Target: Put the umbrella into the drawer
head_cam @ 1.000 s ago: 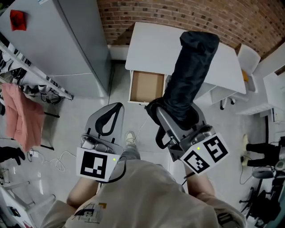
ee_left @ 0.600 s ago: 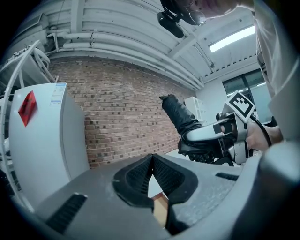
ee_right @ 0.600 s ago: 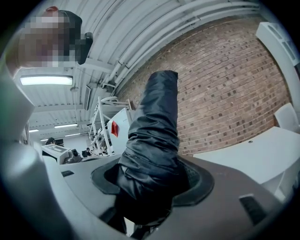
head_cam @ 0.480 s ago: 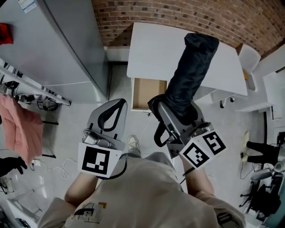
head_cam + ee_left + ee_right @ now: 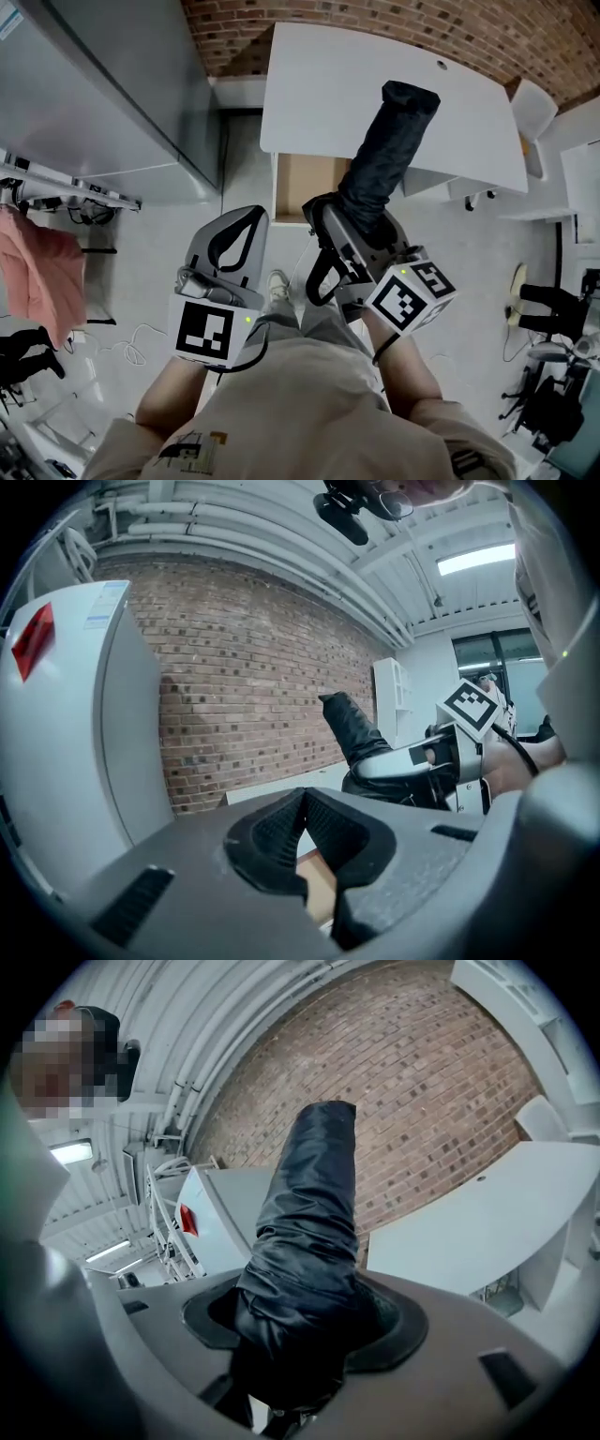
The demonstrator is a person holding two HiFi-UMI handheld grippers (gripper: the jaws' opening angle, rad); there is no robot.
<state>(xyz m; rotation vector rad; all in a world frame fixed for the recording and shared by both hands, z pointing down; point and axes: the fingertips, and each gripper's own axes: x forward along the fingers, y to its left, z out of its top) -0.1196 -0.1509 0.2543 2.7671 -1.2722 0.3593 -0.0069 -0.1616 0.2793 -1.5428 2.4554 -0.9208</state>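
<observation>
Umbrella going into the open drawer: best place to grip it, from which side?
Grip the umbrella near one end, jaws across its narrow width, coming from the person's side, as the right gripper holds it now. It is a long, soft, sleeved roll; an end hold probably lets the free length lead into the open drawer under the desk.
</observation>
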